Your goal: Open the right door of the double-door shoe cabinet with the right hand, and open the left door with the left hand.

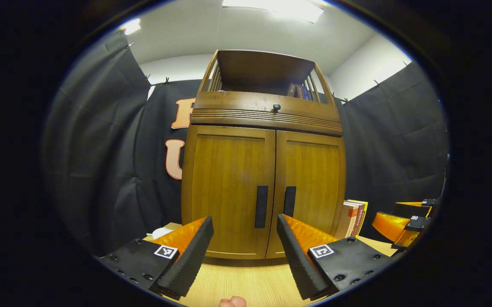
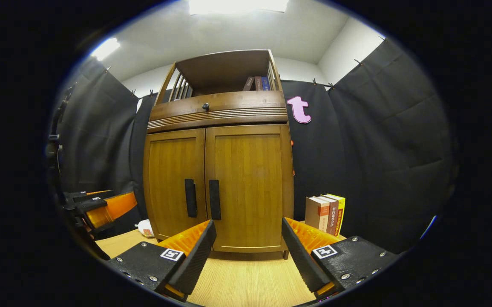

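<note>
The shoe cabinet stands upright on a pale, fine-grained wooden table against the black cloth wall, square in front of both cameras. It is built of warm brown wood with a smooth sheen: two flat, framed panel doors, both closed and meeting at a thin centre seam. The left door and the right door each carry a slim, dark, vertical bar handle, the left handle and the right handle sitting just beside the seam. Above the doors runs a ribbed band with a small round dark knob, topped by an open shelf with slatted sides holding a few books. The left gripper is released, its ridged, wedge-shaped fingers spread wide and apart from the doors. In the right gripper view, the right gripper is likewise spread, holding nothing, short of the cabinet. A row of upright books stands on the table near the cabinet's right side, and a small white object lies by its left corner.
</note>
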{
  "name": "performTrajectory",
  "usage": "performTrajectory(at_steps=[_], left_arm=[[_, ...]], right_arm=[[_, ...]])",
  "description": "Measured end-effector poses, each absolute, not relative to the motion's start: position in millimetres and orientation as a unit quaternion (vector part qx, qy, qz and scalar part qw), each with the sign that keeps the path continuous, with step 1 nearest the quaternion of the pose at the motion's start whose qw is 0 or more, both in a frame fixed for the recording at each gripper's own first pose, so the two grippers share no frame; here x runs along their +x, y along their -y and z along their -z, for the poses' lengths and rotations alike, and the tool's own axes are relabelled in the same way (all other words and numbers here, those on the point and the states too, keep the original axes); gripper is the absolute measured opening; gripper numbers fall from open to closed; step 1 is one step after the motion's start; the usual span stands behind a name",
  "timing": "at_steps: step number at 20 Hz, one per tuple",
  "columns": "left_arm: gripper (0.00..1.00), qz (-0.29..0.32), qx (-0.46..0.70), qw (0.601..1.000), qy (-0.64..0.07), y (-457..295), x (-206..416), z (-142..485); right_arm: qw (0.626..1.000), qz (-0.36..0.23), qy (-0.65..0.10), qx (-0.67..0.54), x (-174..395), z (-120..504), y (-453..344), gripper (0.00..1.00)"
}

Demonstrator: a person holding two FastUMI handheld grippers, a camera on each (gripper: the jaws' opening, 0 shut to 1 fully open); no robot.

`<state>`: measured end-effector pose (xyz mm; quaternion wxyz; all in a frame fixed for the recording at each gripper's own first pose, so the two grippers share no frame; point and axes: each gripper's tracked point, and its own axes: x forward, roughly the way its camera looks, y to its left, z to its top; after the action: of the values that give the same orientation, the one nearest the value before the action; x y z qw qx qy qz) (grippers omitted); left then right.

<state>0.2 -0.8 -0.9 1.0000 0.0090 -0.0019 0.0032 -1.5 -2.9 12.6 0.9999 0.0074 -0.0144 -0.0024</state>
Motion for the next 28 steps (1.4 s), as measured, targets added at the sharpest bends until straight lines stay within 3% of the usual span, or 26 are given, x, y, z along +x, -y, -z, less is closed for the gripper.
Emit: performTrajectory(at_steps=[2, 5, 6, 11, 13, 14, 16, 18, 20, 21, 25, 26, 27, 28], left_arm=[[0.93, -0.004, 0.008, 1.0, -0.001, 0, 0, 2], [0.97, -0.004, 0.009, 1.0, 0.0, 0, 0, 1], [0.92, -0.004, 0.01, 1.0, 0.001, 0, 1, 1], [0.96, -0.007, 0.013, 1.0, 0.007, -1, -1, -1], [0.93, -0.013, 0.007, 1.0, 0.007, -2, 1, 0], [1.0, -0.015, 0.004, 1.0, 0.005, -2, 1, 0], [0.93, -0.016, -0.002, 1.0, 0.005, -3, 1, 0], [0.93, -0.015, -0.002, 1.0, 0.001, -3, 1, 2], [0.93, -0.016, -0.002, 1.0, -0.004, -5, 2, 6], [0.93, -0.018, -0.003, 1.0, -0.006, -6, 1, 7], [0.93, -0.028, -0.002, 0.999, -0.018, -16, 0, 14], [0.97, -0.028, -0.001, 0.999, -0.017, -16, -1, 14], [0.97, -0.026, 0.002, 1.0, -0.014, -15, -1, 13], [0.97, -0.026, 0.007, 1.0, -0.013, -17, 1, 12]], right_arm=[[1.0, 0.002, 0.012, 0.008, -1, -12, 2, 0.98], [1.0, 0.001, 0.015, 0.01, 2, -14, 1, 0.94], [1.0, -0.001, 0.016, 0.009, 3, -14, 0, 0.94], [1.0, -0.008, 0.023, 0.005, 9, -19, -6, 0.99], [1.0, -0.017, 0.025, 0.003, 14, -21, -11, 0.94], [0.999, -0.023, 0.026, 0.002, 15, -22, -15, 0.94], [0.999, -0.035, 0.028, 0.005, 24, -26, -21, 0.94], [0.998, -0.052, 0.037, 0.008, 35, -33, -31, 0.9], [0.997, -0.065, 0.044, -0.005, 52, -38, -42, 0.98], [0.996, -0.074, 0.047, -0.011, 62, -42, -48, 0.94], [0.995, -0.084, 0.06, -0.014, 110, -59, -60, 0.94], [0.995, -0.08, 0.062, -0.018, 125, -61, -60, 0.94], [0.995, -0.076, 0.062, -0.021, 140, -59, -59, 0.99], [0.996, -0.073, 0.051, -0.02, 156, -53, -59, 0.9]])
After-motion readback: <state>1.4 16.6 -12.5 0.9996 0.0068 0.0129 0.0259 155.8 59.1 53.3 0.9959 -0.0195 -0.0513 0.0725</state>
